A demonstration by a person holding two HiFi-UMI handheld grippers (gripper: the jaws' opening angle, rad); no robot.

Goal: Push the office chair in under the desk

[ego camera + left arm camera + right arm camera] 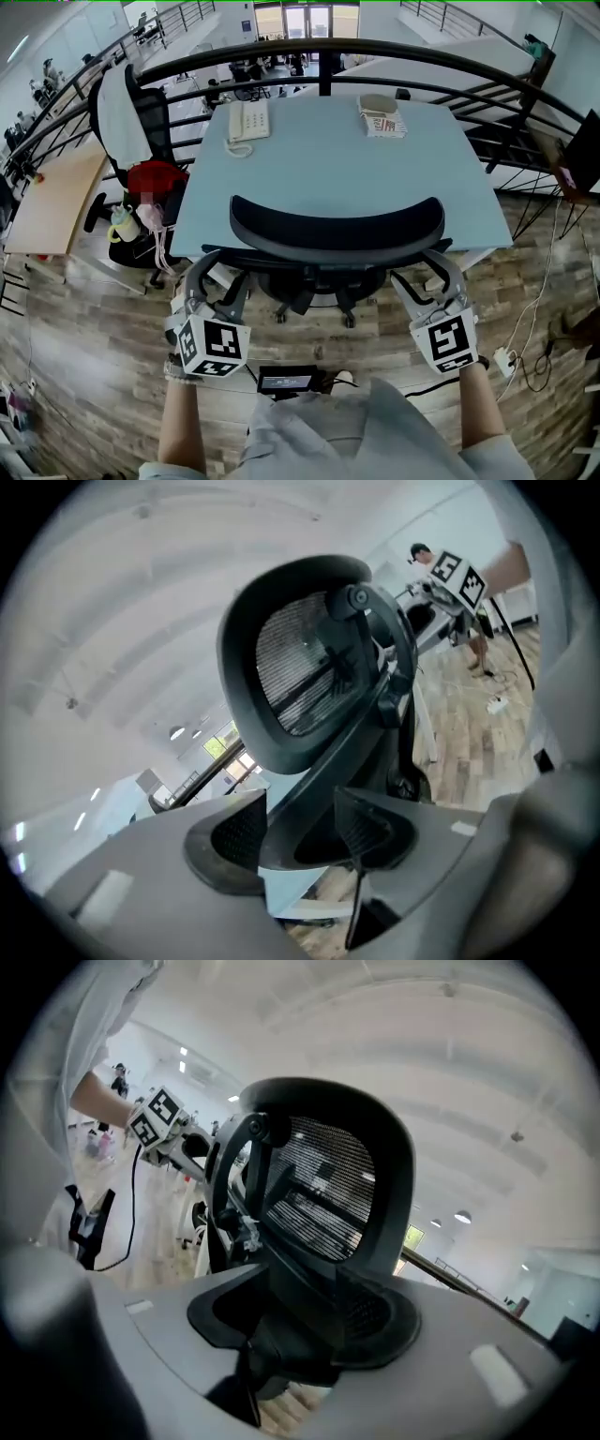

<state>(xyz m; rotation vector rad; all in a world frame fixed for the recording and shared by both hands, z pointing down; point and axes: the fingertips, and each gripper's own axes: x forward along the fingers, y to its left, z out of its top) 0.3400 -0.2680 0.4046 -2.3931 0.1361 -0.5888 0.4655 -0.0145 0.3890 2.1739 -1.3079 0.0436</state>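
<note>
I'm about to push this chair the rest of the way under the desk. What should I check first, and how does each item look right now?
1. Left tongs gripping the office chair: ok, a frame strut fills the gap between the jaws.
2. Right tongs gripping: ok, the chair frame sits between its jaws.
3. Chair squared to the desk: ok, the backrest is centred on the near edge.
4. Room under the desk: cannot tell, the desktop hides it.
5. Phone and small box safe from a jolt: ok, both lie at the far side.
6. Floor near the castors: probably ok, the power strip lies off to the right.
</note>
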